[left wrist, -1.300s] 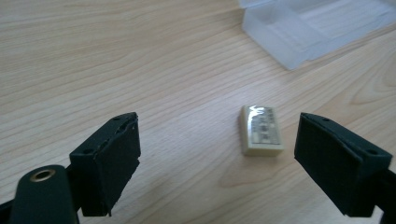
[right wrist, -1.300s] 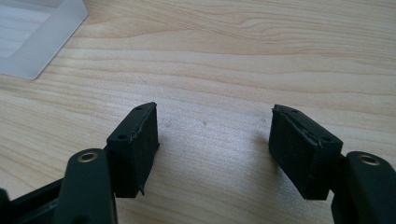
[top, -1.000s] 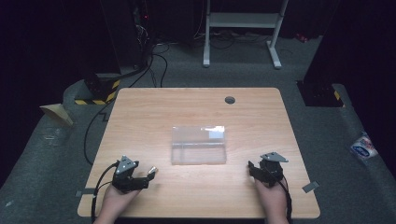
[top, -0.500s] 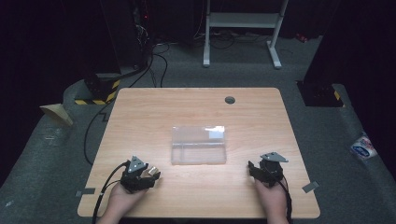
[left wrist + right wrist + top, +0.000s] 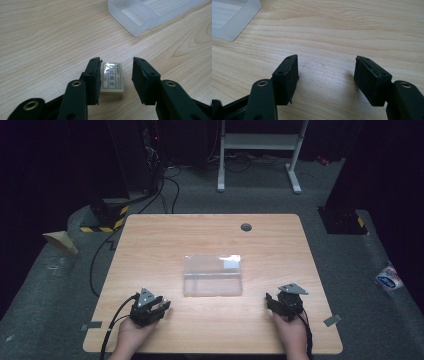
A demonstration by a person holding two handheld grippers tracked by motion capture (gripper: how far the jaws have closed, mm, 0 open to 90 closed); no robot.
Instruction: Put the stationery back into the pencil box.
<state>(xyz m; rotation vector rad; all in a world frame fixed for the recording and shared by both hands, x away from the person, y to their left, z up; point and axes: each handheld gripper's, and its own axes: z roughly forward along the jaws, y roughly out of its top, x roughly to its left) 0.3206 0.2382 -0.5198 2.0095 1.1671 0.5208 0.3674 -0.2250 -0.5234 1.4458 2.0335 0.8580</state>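
Lying flat on the bench (image 5: 210, 235) near its left front corner, a small cream eraser (image 5: 113, 80) sits lengthwise between the fingers of the left gripper (image 5: 116, 75). Its paper sleeve carries a column of printed characters that look Chinese, partly washed out by glare, with a line of finer print beside them too small to read. The left finger (image 5: 93, 77) seems to touch or nearly touch the eraser's side, while the right finger (image 5: 142, 78) stands clear of it with bare wood showing between, so the eraser is framed but not yet pinched; these fingers have just been closing in around it, narrowing for what looks like a pickup by its long sides. Farther off and to the right, in the middle of the bench, stands a clear plastic box (image 5: 212, 275) with dividers inside, probably where the eraser is meant to go. Over at the right front of the bench, the right gripper (image 5: 280, 304) rests in the person's hand with its fingers moderately apart over bare wood, holding nothing and apparently waiting its turn.
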